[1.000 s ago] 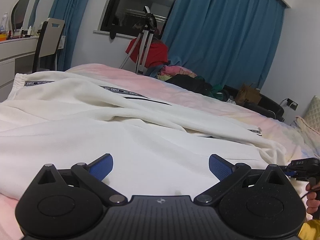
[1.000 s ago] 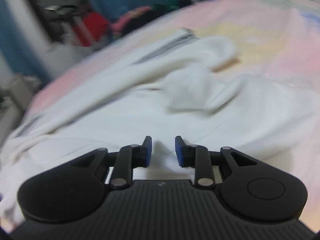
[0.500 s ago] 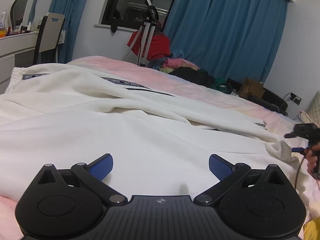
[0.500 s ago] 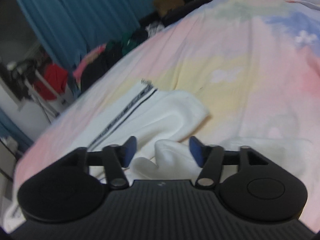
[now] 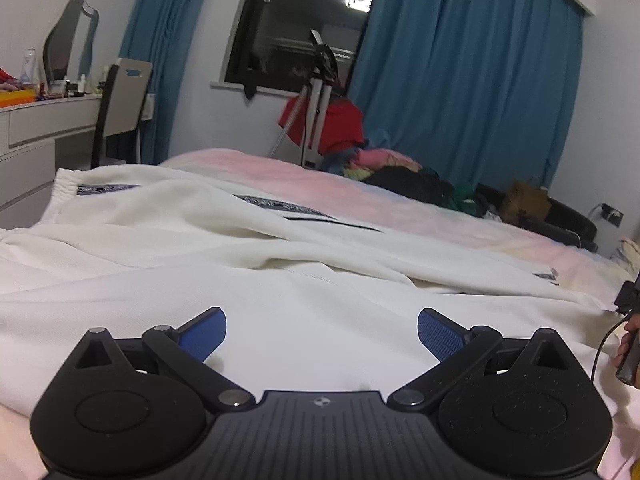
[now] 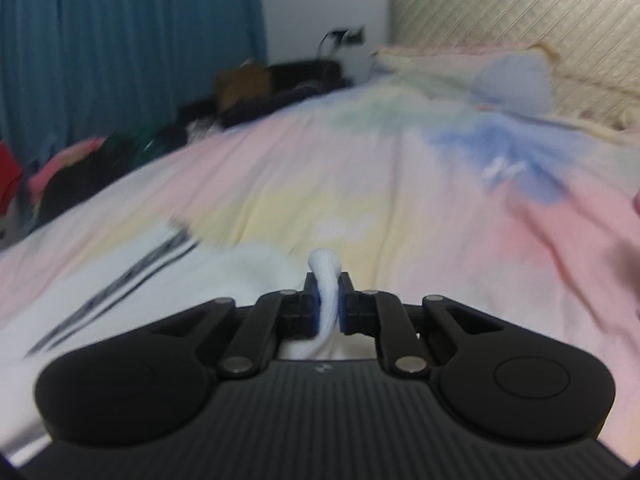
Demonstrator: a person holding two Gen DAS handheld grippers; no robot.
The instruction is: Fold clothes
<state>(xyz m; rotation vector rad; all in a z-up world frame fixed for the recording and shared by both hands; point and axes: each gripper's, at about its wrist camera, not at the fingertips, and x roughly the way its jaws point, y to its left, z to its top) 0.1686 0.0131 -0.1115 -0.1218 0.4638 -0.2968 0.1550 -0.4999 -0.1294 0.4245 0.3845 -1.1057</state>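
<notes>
White fabric of the garment (image 5: 248, 280) lies spread in soft folds across the bed (image 5: 420, 216), with dark lettered tape strips along its far side and an elastic hem toward the bed's left edge. Just above it the left gripper (image 5: 322, 330) hovers with its blue pads spread wide, gripping nothing. Farther right, the right gripper (image 6: 329, 300) is clenched on a bunched ridge of the same white cloth (image 6: 326, 280) near the bed's middle. That view is blurred; the stripes smear, and the pillow (image 6: 516, 76) is hazy.
</notes>
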